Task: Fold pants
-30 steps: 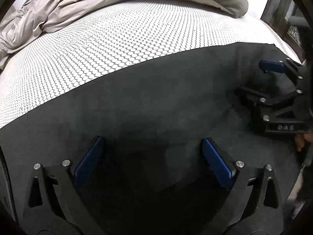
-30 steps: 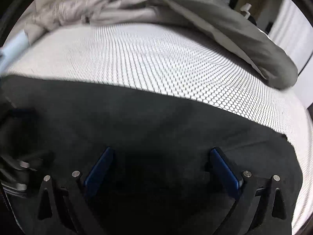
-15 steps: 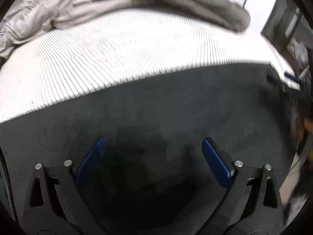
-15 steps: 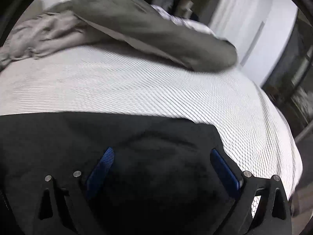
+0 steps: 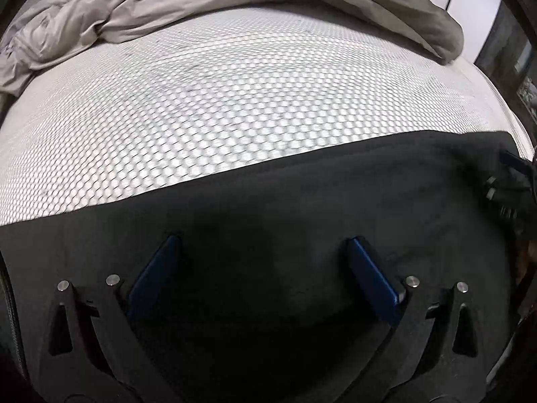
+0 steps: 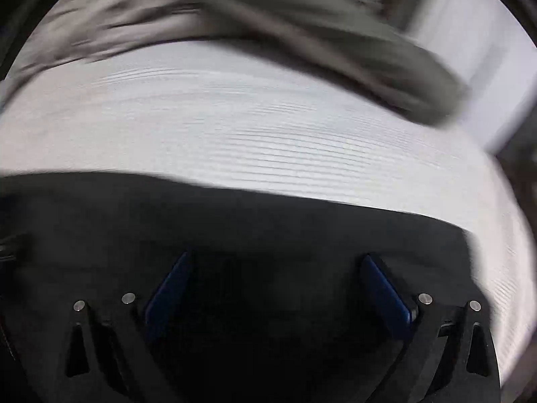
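Where honeycomb sheet point(image 5: 235, 100) ends, black pants point(image 5: 302, 208) lie flat, smooth; both tools point(image 5: 261, 265) point(image 6: 278, 278) spread, empty.

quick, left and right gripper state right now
left gripper: open, holding nothing, over the black pants
right gripper: open, holding nothing, over the pants

Left gripper point(image 5: 263, 258) fingers spread wide; right gripper point(image 6: 277, 275) likewise.

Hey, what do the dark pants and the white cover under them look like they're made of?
Pants: probably a soft matte knit or fleece; dark charcoal, faintly fuzzy, no sheen. White cover: looks like a woven or mesh textile with a fine honeycomb pattern and slight sheen; exact fibre unclear.
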